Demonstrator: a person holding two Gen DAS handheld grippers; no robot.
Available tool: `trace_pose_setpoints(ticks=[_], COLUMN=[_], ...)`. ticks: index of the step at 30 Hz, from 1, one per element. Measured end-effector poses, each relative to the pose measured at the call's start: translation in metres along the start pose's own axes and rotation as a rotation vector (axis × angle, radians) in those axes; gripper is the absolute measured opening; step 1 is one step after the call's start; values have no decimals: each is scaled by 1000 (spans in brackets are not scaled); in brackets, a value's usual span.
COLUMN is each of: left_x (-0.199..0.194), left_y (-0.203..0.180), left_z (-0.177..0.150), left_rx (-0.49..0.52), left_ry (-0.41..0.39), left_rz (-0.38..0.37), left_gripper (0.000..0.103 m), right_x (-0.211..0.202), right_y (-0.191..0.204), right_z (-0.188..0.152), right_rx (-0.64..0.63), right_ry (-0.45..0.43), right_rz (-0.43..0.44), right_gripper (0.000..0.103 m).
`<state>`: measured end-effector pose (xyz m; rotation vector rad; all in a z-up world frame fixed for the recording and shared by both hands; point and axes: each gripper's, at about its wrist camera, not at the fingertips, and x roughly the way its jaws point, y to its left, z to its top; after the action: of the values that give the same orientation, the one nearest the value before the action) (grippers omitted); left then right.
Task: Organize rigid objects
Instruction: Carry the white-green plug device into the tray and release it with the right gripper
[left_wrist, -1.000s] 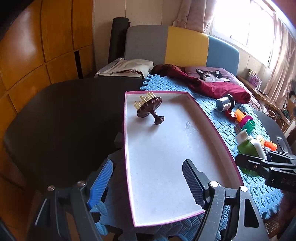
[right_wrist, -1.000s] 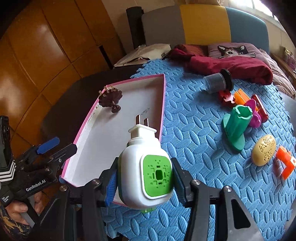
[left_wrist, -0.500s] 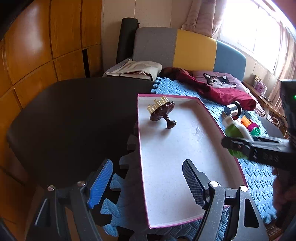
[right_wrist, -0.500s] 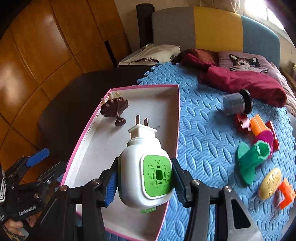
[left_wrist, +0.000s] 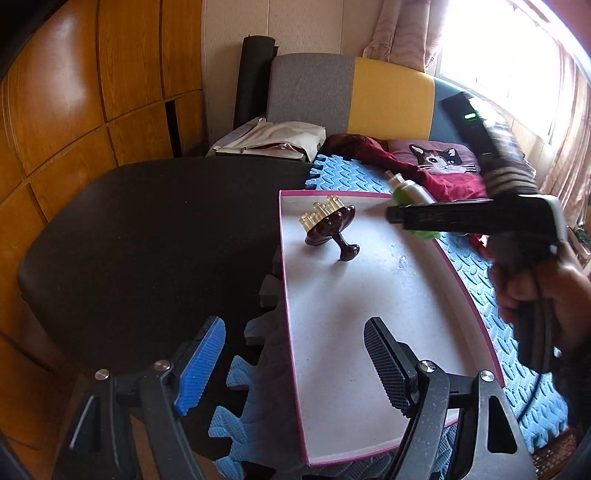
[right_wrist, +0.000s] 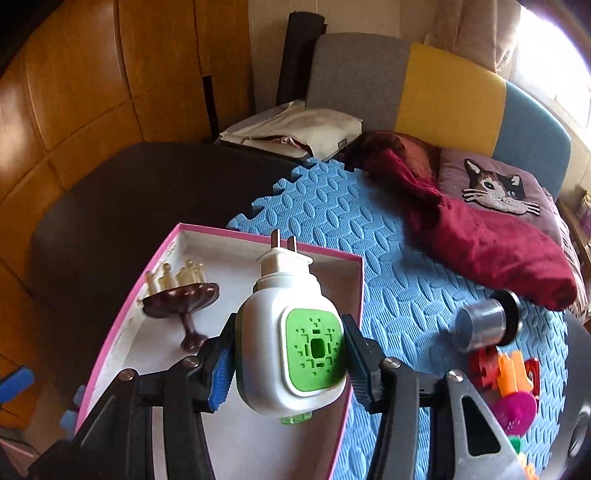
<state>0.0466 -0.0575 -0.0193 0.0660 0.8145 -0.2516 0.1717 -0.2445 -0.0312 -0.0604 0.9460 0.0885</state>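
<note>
The left gripper (left_wrist: 291, 363) hangs empty, jaws spread across the pink tray's (left_wrist: 291, 354) near left rim. The right gripper (right_wrist: 288, 363) clamps the white-and-green plug-in device (right_wrist: 291, 343) above the tray's bare middle; beyond it, the brown scalp massager (right_wrist: 184, 299) lies near the far left wall

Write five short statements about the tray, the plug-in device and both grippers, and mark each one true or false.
1. The right gripper is shut on the white and green plug-in device. True.
2. The left gripper holds the brown comb. False: it is open and holds nothing.
3. The brown comb lies inside the pink-rimmed tray. True.
4. The plug-in device's prongs point toward the camera. False: they point away.
5. The metal cylinder sits in the tray. False: it lies on the blue foam mat.
</note>
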Motion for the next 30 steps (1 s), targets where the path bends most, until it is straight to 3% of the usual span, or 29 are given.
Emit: trace_pose_setpoints(ticks=[4, 9, 18, 30], left_x=[3, 7, 5, -1], left_y=[2, 2, 0, 1], left_z=[0, 0, -2, -3], left_rx=[-1, -5, -12, -36], left_ry=[11, 17, 18, 16], left_rz=[3, 3, -11, -29], left_gripper=[78, 78, 79, 81], right_x=[27, 27, -6, -65], right_y=[0, -3, -5, -19], right_z=[-3, -9, -17, -46], right_rx=[0, 32, 72, 68], right_ry=[67, 64, -6, -96], right_rz=[-14, 4, 54, 64], right_gripper=[53, 54, 71, 72])
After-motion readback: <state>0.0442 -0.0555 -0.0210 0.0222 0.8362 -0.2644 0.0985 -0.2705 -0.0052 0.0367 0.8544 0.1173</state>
